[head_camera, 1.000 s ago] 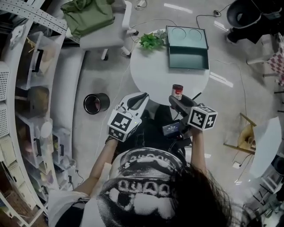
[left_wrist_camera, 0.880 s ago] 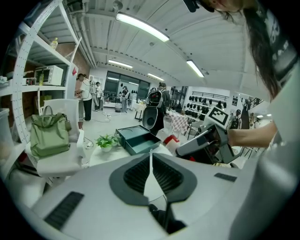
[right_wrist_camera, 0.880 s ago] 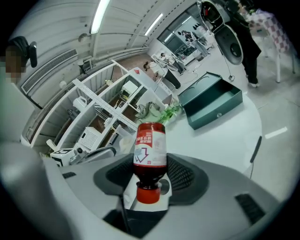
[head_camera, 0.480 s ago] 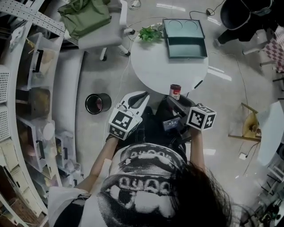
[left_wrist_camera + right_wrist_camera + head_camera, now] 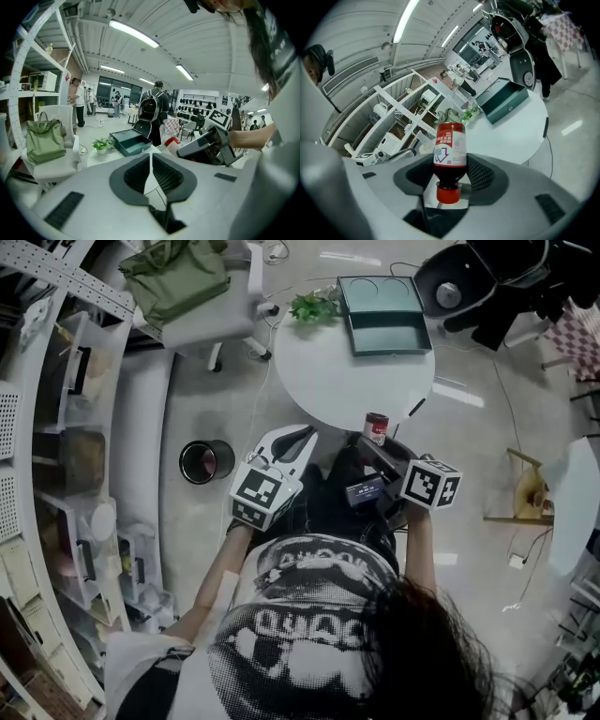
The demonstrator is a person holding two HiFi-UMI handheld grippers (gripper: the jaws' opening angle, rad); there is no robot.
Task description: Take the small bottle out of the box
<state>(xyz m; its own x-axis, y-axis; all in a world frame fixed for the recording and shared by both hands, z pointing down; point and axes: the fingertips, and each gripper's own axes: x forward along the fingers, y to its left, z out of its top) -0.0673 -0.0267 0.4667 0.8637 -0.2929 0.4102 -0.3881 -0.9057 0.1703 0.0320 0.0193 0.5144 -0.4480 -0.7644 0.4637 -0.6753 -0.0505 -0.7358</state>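
Red-capped small bottle (image 5: 450,149) pinched in right hand-held gripper (image 5: 450,175); left hand-held gripper (image 5: 150,174) pressed together; teal box (image 5: 386,335) beyond.

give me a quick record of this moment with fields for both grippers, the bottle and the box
left gripper: jaws together, empty
right gripper: shut on the small red-capped bottle with a red-and-white label
box: dark green open box on the round white table, looks empty
bottle position: outside the box, by the table's near edge

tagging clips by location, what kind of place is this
Probably an open-plan lab or workshop: metal shelving loaded with storage bins, a round white table beside an office chair, and long ceiling strip lights.
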